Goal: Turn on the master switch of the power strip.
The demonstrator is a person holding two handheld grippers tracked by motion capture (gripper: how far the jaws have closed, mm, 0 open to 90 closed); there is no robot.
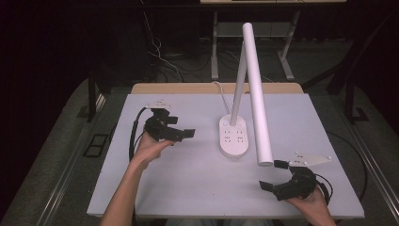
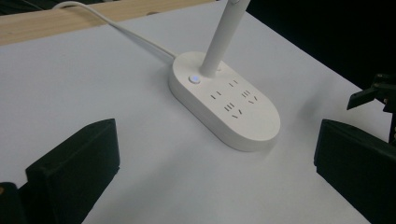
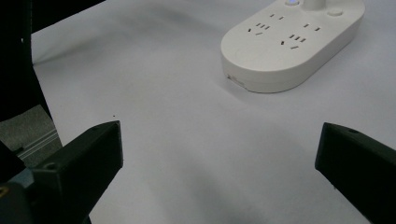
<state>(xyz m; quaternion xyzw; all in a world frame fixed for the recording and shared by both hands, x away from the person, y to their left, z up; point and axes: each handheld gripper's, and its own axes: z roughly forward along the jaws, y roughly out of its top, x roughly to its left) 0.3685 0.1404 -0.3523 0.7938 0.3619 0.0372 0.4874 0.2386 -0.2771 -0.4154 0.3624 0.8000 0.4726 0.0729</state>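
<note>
Your desk lamp (image 1: pixel 235 136) stands just right of the middle of the bench (image 1: pixel 188 188), its oval base (image 2: pixel 226 105) flat on the white top, with sockets and a small lit button (image 2: pixel 194 79) beside the foot of the stem. The white cord (image 2: pixel 121 28) runs off the back edge. The long tube head (image 1: pixel 256 94) slopes down toward you and ends just above your right gripper (image 1: pixel 273 174).

Your left gripper (image 1: pixel 186 134) is released, jaws spread wide with nothing between them, pointing at the base from the left and apart from it. Your right gripper is also wide open and empty, near the front right.

Expect a weighted, hard plastic base that is smooth and likely too broad to pinch across. The stem (image 2: pixel 219 37) is stiff, round and slippery, so grip it low, near the base, squarely. The head probably pivots on a hinge; push it gently, and mind the cord dragging.
</note>
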